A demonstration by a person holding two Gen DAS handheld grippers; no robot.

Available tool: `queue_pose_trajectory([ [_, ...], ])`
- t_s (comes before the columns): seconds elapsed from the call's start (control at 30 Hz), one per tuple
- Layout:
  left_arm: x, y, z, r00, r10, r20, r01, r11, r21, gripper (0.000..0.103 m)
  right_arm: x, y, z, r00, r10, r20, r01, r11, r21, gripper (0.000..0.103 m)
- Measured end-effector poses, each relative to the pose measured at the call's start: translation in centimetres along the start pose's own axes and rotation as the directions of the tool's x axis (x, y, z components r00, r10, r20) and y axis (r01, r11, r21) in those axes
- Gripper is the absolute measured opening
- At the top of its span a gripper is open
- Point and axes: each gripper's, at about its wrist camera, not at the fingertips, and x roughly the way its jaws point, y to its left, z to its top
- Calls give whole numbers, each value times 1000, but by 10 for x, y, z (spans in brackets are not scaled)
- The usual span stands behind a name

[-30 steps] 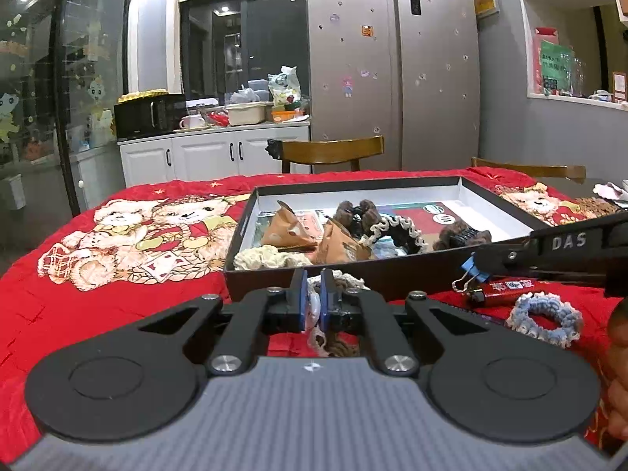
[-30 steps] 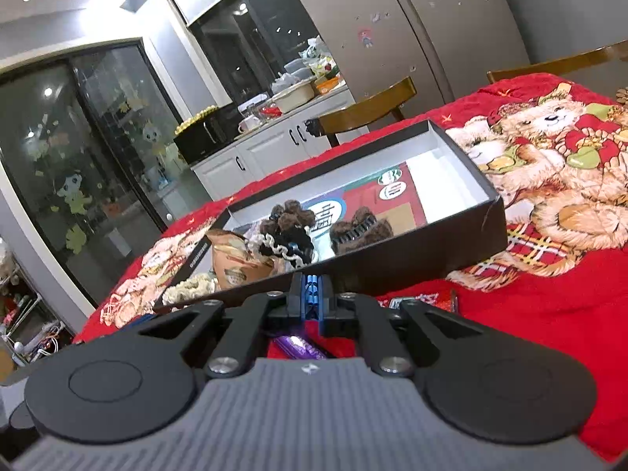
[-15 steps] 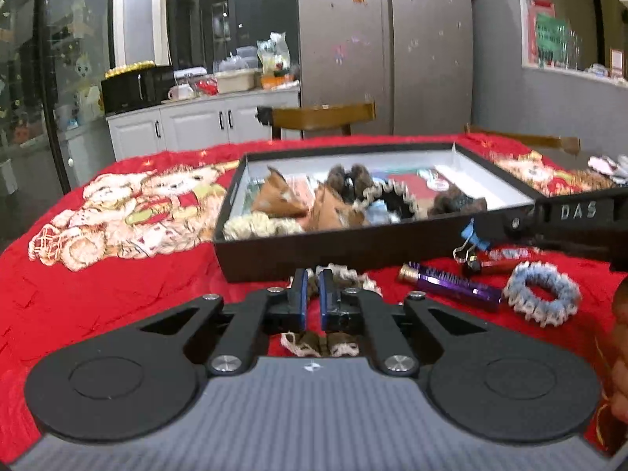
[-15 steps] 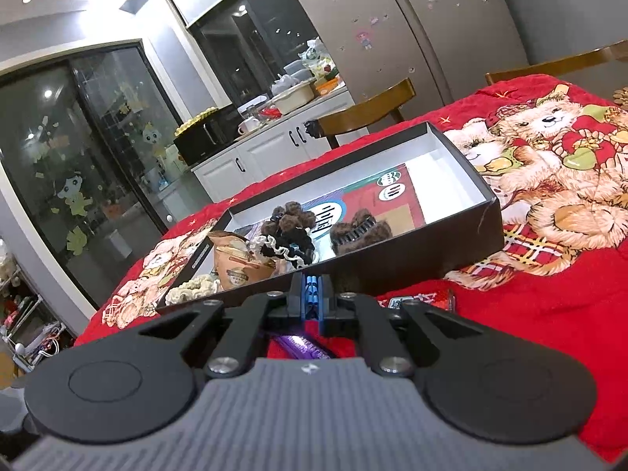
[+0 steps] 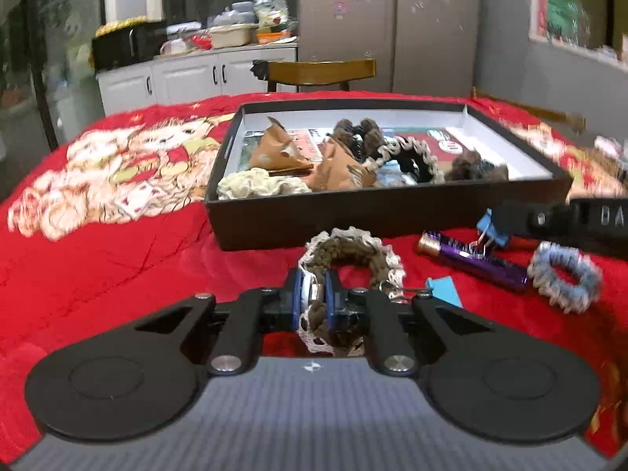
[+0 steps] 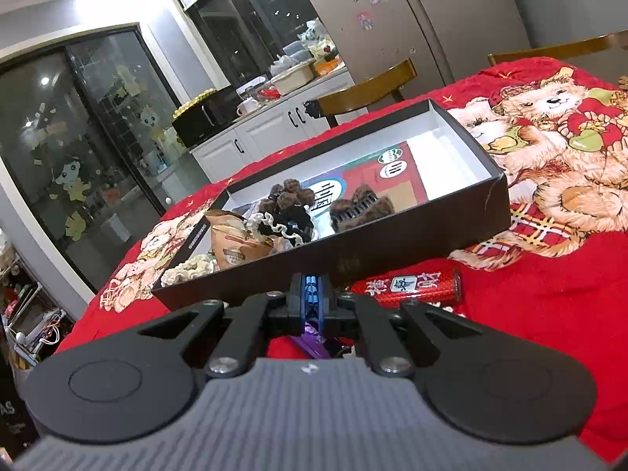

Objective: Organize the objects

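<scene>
Left gripper (image 5: 313, 301): jaws pressed onto the brown and cream scrunchie (image 5: 350, 253), pinching one side of its ring; the rest of the ring stands out ahead of the fingers, so the grip looks firm enough for a carry.

Scrunchie position: just in front of the box's near wall, toward its left half; whether it touches the red cloth (image 5: 117, 274) cannot be told.

Box (image 5: 392, 212): open, black outside and white inside; its left half already holds other scrunchies, brown paper wrappers and furry clips, and its right half is mostly bare. Judged to be the collecting place, which explains the scrunchie being held facing it.

Right gripper (image 6: 311, 294): jaws pressed together on the blue binder clip (image 6: 311, 292), low before the box's near wall. In the left view the clip (image 5: 492, 229) shows at the tip.

Loose items in front of the box: purple tube (image 5: 473, 261), blue scrunchie (image 5: 565, 274), a small blue clip (image 5: 443, 290), red packet (image 6: 412, 284). All lie outside the box, so the sorting is judged unfinished.

Next move, as judged: lift the brown scrunchie over the near wall and release it inside; the wall's height calls for clearance.
</scene>
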Motion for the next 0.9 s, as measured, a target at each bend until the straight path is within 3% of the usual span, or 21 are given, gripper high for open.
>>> queue_pose_trajectory([
  [0.27,-5,2,1,999,45,23,-45,999,-28,15,-1,-4,1,1000,5,-2,-5,1000,19,7],
  [0.47,-16,0,5,993,79,90,-78,997,-16,15,-6,-1,2,1000,27,15,-27,1000,15,7],
  [0.9,-23,12,12,989,93,116,-85,993,-77,15,-11,1,1,998,45,37,-47,998,32,7],
])
